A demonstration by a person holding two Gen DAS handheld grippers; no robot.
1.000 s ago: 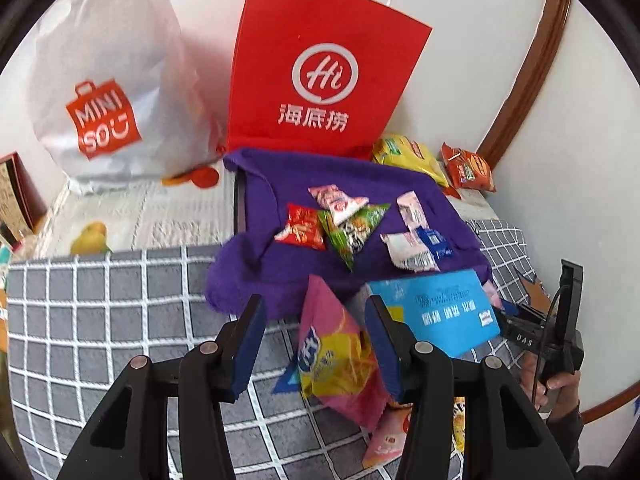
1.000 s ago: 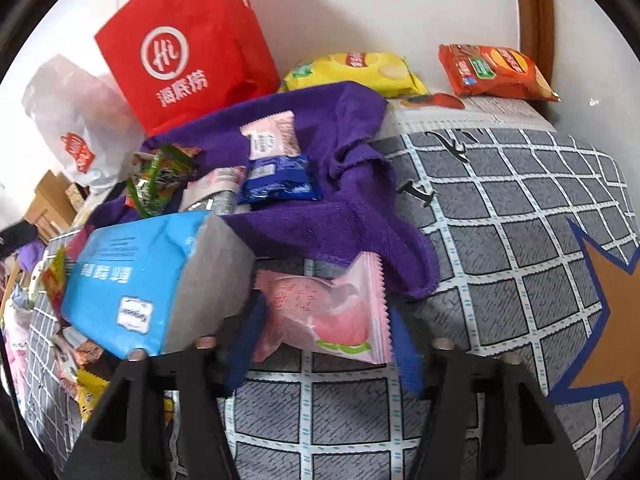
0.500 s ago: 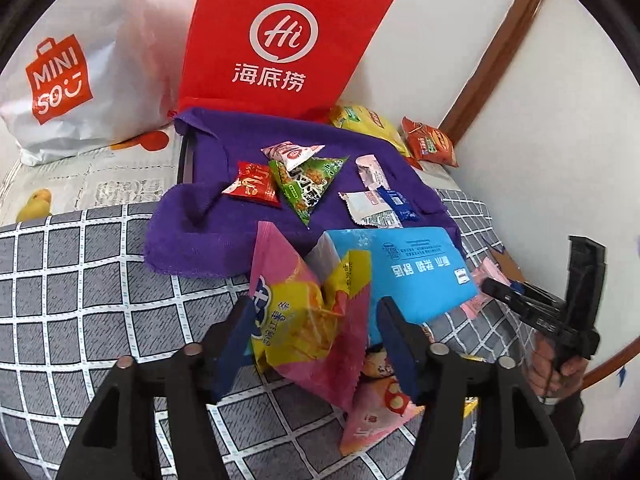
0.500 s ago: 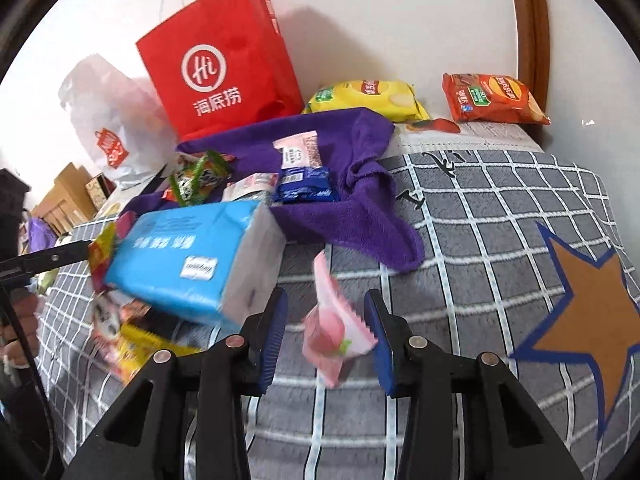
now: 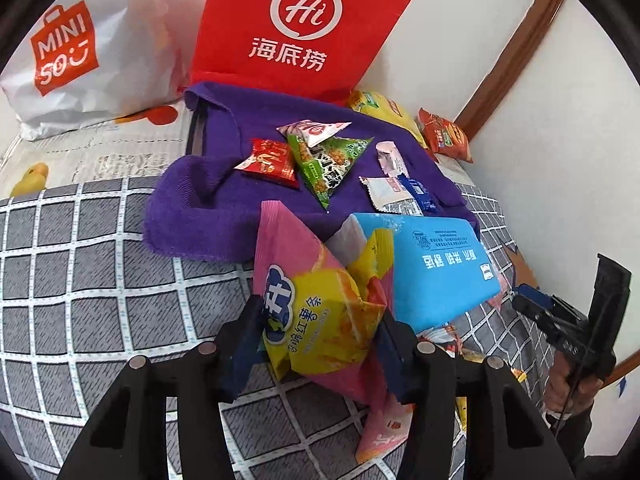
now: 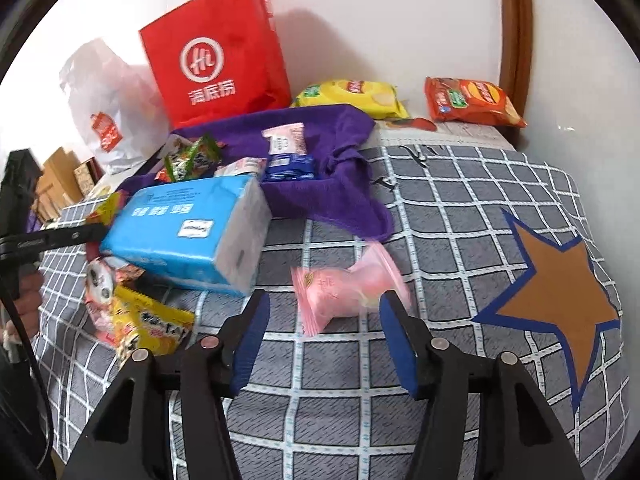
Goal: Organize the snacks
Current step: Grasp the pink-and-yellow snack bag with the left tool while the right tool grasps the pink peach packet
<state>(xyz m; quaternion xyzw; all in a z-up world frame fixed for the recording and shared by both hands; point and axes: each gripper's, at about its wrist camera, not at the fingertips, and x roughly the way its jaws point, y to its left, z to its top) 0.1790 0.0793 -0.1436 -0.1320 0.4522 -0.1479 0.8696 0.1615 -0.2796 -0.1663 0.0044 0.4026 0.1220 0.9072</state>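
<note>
Left tool closing on chip bag; right tool opening, pink packet loose.

Left tool (image 5: 316,344) pinches the crumpled pink-and-yellow chip bag (image 5: 320,300) above the checked bed cover (image 5: 100,280) — slick foil could slide out. Right tool (image 6: 324,336) spreads around the blurred pink packet (image 6: 344,292) without touching it; it may land short of the purple towel (image 6: 320,192).

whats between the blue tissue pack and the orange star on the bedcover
In the right wrist view, a pink snack packet lies on the checked cover between the blue tissue pack and the orange star; otherwise the stretch is bare.
</note>
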